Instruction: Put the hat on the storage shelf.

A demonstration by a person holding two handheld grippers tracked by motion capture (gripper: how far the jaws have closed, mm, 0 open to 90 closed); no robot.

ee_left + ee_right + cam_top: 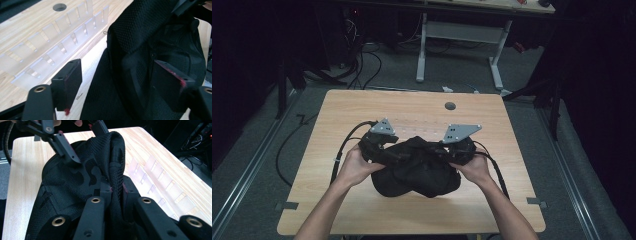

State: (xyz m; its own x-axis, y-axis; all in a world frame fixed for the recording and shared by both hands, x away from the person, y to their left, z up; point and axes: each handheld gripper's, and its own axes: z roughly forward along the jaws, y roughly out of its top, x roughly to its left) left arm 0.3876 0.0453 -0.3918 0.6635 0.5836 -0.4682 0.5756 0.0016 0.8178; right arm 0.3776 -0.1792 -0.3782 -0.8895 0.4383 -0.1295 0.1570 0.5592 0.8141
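High view looks down on a black mesh bag [417, 170] lying crumpled on the near half of the wooden desk [342, 107], a person's two hands at either side of it. The left tongs [379, 145] sit at the bag's left upper edge and the right tongs [457, 150] at its right upper edge, each with a grey three-cornered plate on top.

Right gripper view shows the right tongs [117, 190] pressed together on a raised fold of the bag [75, 182], the mesh pinched between the pads. Left gripper view shows the left tongs [117, 82] spread, with the bag's fabric [150, 37] standing between the jaws; the left pad is clear of the cloth, with bare desk behind it, and whether the right pad touches the mesh cannot be told.

A clear plastic slotted rack [57, 42] lies flat on the desk just beyond the bag, toward the far edge, with a round cable hole [450, 106] farther back. To the bag's left and right, bare wood runs to the desk's side edges, and a narrower strip of open wood lies between the bag and the near edge.
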